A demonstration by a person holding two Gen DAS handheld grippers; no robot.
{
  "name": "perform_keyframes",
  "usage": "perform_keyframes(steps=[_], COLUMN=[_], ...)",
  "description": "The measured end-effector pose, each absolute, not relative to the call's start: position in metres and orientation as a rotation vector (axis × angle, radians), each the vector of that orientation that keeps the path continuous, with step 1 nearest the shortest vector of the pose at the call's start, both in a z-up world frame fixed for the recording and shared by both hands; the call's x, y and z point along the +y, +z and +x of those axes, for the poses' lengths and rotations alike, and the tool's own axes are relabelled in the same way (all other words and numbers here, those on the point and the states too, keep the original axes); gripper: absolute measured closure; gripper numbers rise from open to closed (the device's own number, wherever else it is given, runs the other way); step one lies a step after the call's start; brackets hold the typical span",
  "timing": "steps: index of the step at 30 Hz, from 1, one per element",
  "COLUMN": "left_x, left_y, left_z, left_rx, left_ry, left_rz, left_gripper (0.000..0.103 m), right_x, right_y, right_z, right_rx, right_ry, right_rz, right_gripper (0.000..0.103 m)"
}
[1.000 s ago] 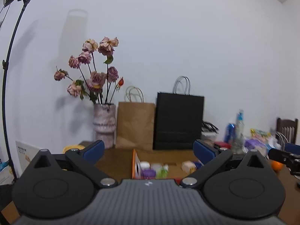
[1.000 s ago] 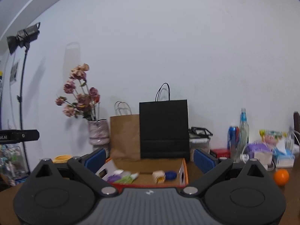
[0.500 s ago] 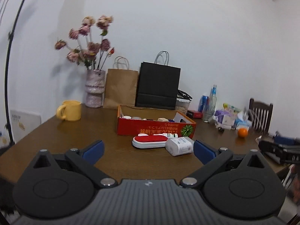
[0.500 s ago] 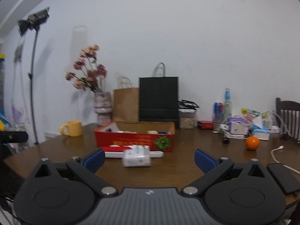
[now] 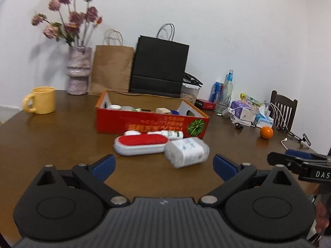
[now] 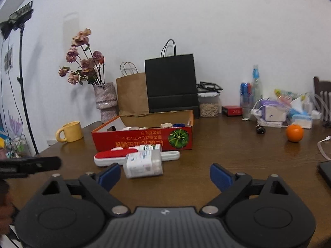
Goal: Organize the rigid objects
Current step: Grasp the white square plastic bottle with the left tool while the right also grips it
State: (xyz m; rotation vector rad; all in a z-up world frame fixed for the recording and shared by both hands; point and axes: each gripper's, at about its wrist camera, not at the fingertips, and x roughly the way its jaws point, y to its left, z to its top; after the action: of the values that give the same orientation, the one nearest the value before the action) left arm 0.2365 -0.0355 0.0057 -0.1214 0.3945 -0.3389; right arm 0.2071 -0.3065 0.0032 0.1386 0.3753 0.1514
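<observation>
A red cardboard box sits mid-table with several small items inside. In front of it lie a red-and-white lint brush, a small white bottle and a white wrapped packet. My left gripper is open and hovers short of the brush and packet, nothing between its blue pads. My right gripper stands wide with its jaws closing, empty, the packet just beyond its left pad; its tip also appears in the left wrist view.
A yellow mug stands at left. A vase of flowers, a brown bag and a black bag line the wall. An orange, bottles, cables and a dark phone crowd the right.
Both grippers dropped and tipped downward, so the table, box front, brush and packet came into view and drew closer. The right jaws narrowed slightly.
</observation>
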Motion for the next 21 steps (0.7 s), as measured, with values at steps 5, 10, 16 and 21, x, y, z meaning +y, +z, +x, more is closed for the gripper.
perform_keyframes(steps=[5, 10, 16, 21], left_x=[-0.062, -0.081, -0.075, -0.066], left_y=[0.002, -0.018, -0.044, -0.049], left_z=[0.298, 0.355, 0.389, 0.39], left_rx=[0.455, 0.579, 0.678, 0.667], left_ry=[-0.384, -0.464, -0.51, -0.511], left_rz=[-0.195, -0.244, -0.381, -0.45], left_gripper=[0.028, 0.046, 0.075, 0.081], right_x=[-0.301, -0.303, -0.306, -0.303], right_y=[0.0, -0.019, -0.054, -0.057], right_z=[0.275, 0.342, 0.39, 0.387], right_rx=[0.437, 0.517, 0.631, 0.639], right_ry=[0.215, 0.277, 0.316, 0.324], right_rz=[0.155, 0.266, 0.401, 0.421], right_gripper=[0.029, 0.051, 0.067, 0.072])
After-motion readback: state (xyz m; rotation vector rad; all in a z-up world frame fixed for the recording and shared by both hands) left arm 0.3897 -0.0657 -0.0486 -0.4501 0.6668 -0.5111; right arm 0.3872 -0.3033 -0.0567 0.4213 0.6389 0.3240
